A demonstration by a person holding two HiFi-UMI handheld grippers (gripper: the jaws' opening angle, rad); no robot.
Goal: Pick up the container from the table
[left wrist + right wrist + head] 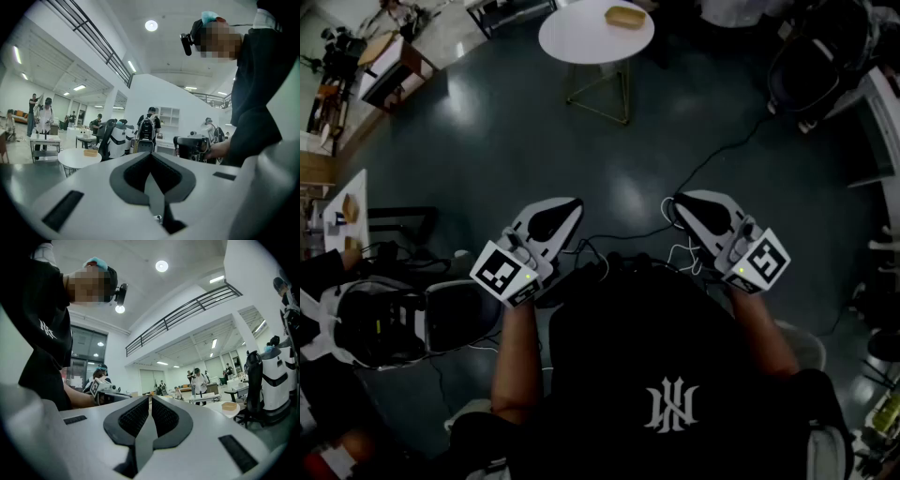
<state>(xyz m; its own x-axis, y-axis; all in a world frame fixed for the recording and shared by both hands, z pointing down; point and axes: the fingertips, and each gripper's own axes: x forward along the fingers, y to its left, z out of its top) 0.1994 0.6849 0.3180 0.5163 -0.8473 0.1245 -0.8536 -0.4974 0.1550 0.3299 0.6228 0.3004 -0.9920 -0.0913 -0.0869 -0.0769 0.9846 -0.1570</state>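
A shallow tan container lies on a round white table far ahead across the dark floor. Both grippers are held close to the person's body, well short of the table. My left gripper is shut with nothing in it, and so is my right gripper. In the left gripper view the container sits small on the table, left of the closed jaws. The right gripper view shows the container far off to the right of its closed jaws.
An office chair stands close on the left. Cables trail over the floor towards the right. Another chair and desks line the upper right. A small white table with items is at the left edge. People stand in the background.
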